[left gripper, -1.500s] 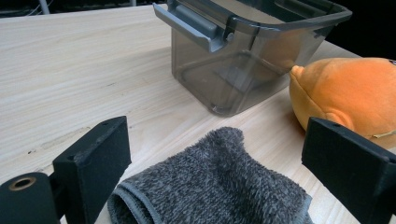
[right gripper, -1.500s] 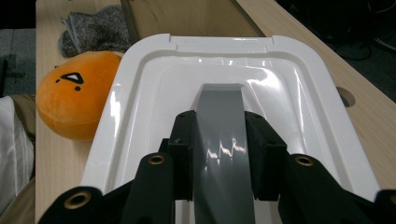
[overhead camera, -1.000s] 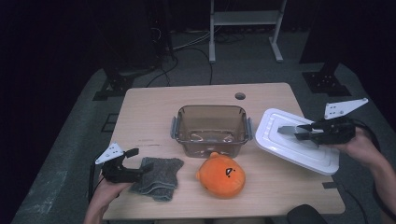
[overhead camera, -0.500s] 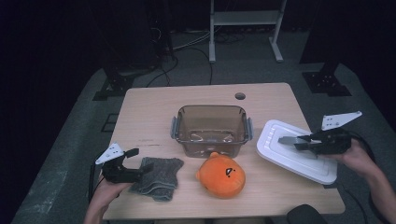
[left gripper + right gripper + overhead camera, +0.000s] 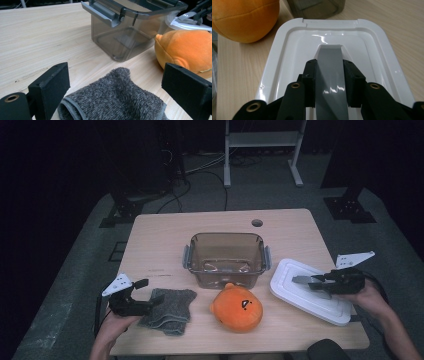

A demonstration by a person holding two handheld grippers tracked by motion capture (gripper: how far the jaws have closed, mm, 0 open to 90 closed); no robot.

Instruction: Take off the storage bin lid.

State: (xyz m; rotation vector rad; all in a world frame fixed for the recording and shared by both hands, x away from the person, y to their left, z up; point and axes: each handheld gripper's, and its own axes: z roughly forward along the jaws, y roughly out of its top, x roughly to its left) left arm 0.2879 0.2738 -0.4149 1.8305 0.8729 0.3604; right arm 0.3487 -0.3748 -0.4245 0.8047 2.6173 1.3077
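Observation:
A white lid (image 5: 306,296) lies low at the table's right side, and whether it rests on the wood I cannot tell. My right gripper (image 5: 311,282) is shut on the lid's grey handle (image 5: 329,62), with both pads (image 5: 310,75) pressing its sides. A clear brown container (image 5: 226,259) stands open at the table's middle. In front of it sits an orange plush (image 5: 239,307). At the front left my left gripper (image 5: 149,296) is open, its jaws wide on either side of a folded grey cloth (image 5: 115,100) without pressing it.
The light wooden table (image 5: 160,245) has a cable hole (image 5: 257,223) near its far edge. The container's latch handles (image 5: 103,11) hang down on both sides. The lid's right corner lies close to the table's right edge.
My right gripper has come down with the white lid from above the table's right side to table level. The left gripper, cloth, plush and container have stayed put.

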